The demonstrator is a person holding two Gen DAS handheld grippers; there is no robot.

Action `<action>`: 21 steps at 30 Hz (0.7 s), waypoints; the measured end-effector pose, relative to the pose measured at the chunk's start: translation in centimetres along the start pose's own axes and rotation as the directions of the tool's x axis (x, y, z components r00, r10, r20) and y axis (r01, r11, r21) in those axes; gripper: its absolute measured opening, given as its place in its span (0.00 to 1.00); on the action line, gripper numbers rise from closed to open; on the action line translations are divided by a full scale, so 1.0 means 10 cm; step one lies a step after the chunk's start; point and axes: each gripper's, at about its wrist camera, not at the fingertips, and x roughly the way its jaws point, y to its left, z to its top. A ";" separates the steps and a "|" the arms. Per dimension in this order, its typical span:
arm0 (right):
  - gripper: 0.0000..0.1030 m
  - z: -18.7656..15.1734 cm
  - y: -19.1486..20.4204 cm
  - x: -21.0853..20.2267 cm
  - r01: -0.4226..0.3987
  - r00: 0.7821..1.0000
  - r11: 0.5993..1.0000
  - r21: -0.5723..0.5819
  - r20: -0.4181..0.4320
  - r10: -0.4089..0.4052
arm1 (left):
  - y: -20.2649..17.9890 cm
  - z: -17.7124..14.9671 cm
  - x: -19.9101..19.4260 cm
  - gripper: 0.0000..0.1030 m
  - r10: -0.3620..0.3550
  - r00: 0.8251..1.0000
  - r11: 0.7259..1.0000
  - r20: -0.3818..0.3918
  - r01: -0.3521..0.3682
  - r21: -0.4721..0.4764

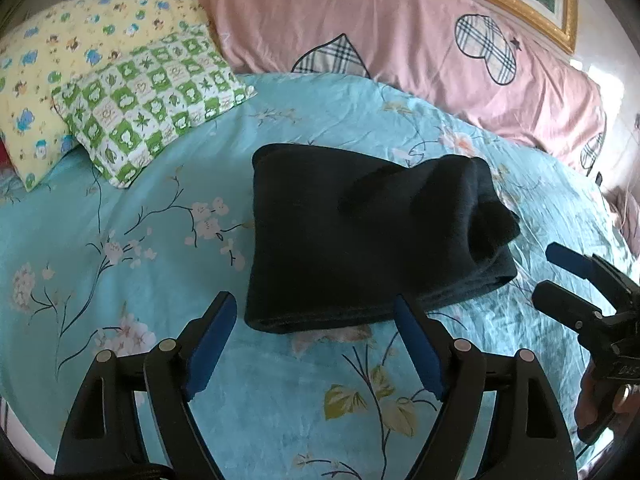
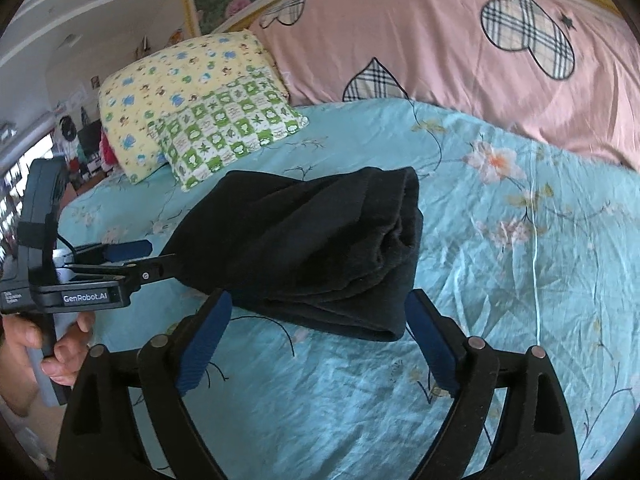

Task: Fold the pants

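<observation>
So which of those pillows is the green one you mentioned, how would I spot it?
Start at the big pink quilt with plaid hearts along the head of the bed. At its left end two small pillows lean together on the turquoise floral sheet. The green checked pillow is the front one, overlapping the yellow cartoon-print pillow and nearest the folded black pants.

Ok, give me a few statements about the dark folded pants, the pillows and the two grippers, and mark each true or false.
1. The dark folded pants lie on the turquoise floral bedsheet. True.
2. The left gripper clamps the pants. False: its jaws are open, nothing between them.
3. The green checked pillow overlaps the yellow cartoon pillow. True.
4. The right gripper is shut. False: it is open.
5. The pants are spread flat, unfolded. False: they form a layered bundle.
</observation>
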 end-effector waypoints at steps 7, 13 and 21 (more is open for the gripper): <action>0.90 -0.09 0.03 0.03 0.017 1.000 1.000 -0.014 0.001 -0.017 | -0.01 -0.08 0.04 0.80 0.009 1.000 1.000 -0.014 -0.009 -0.004; 0.90 -0.12 0.04 0.04 0.014 1.000 1.000 -0.010 0.000 -0.014 | -0.02 -0.10 0.07 0.80 0.032 0.999 0.999 -0.015 -0.032 0.007; 0.91 -0.13 0.07 0.10 0.010 1.000 1.000 -0.015 -0.001 -0.010 | -0.04 -0.13 0.10 0.80 0.054 0.998 0.998 -0.009 -0.054 0.031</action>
